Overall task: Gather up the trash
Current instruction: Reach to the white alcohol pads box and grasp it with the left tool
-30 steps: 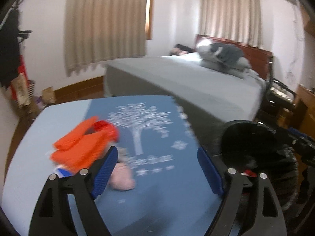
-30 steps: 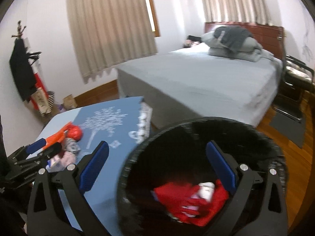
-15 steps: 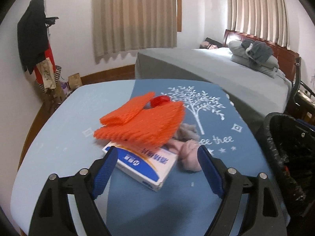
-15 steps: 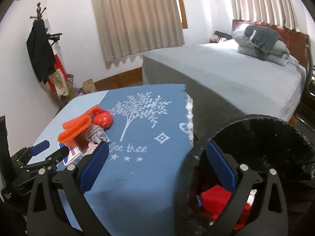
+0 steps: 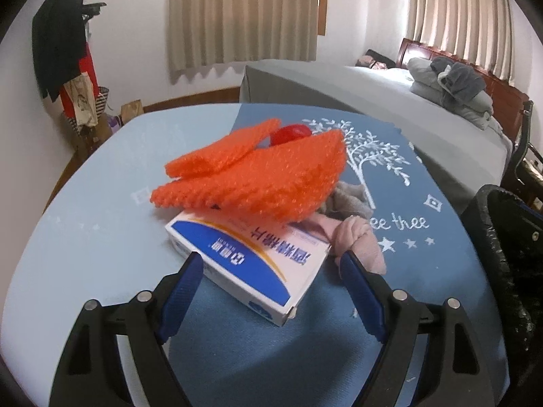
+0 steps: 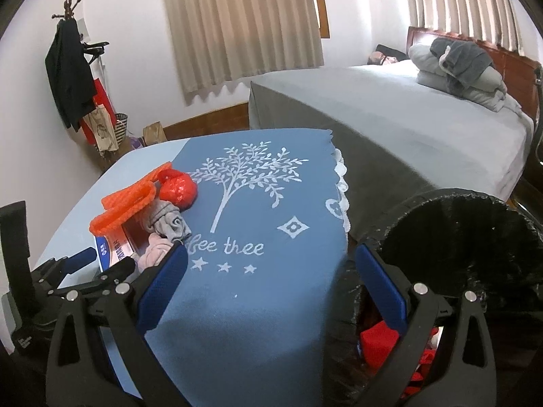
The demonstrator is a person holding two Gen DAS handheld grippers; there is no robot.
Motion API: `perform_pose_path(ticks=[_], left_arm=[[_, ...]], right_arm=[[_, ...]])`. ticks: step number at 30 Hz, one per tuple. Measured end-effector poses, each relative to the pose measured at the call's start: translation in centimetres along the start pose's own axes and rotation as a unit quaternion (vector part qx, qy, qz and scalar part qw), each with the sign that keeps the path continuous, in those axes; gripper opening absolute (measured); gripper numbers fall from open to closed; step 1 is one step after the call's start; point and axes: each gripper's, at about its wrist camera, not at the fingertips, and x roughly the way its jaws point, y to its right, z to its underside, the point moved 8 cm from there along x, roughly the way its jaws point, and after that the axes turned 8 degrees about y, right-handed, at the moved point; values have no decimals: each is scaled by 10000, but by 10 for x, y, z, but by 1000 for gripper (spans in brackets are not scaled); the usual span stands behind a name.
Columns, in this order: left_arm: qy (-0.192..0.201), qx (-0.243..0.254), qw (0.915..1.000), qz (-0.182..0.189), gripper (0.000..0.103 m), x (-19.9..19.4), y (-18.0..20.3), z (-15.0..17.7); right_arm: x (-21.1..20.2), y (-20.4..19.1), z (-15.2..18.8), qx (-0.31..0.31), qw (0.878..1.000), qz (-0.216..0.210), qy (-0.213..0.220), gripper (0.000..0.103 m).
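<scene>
Wide-open, the left gripper (image 5: 268, 283) straddled the near corner of the white-and-blue cardboard box (image 5: 249, 257), which ran diagonally toward lower right (right gripper (image 6: 271, 285), likewise open, farther off).

From my station I saw a bed (image 6: 390, 108) with a grey cover filling the far side of the room, its dark wooden headboard (image 6: 516, 64) at the right. Folded grey bedding (image 6: 458, 68) sat piled against that headboard. Beige curtains (image 6: 241, 23) hung over the window behind the bed, and a second set (image 5: 465, 17) hung at the right. At the left wall I made out a coat stand (image 6: 69, 3) carrying a black garment (image 6: 69, 74), with bags (image 6: 101, 125) clustered at its foot and a brown paper bag (image 6: 154, 132) on the wooden floor beside them.
</scene>
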Motion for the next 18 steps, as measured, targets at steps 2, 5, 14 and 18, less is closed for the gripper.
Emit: perform_pose_path(ticks=[2, 5, 14, 18], left_arm=[[-83, -63, 9999, 12, 81, 2, -3, 3], [-152, -201, 9997, -28, 81, 3, -12, 5], [-277, -277, 9985, -378, 82, -8, -52, 18], [-292, -374, 9971, -603, 81, -15, -74, 25]], right_arm=[[3, -3, 1, -18, 10000, -19, -33, 96], [7, -9, 3, -64, 9999, -63, -71, 96], [16, -22, 11, -178, 9996, -139, -195, 96], [20, -26, 14, -192, 9994, -157, -248, 96]])
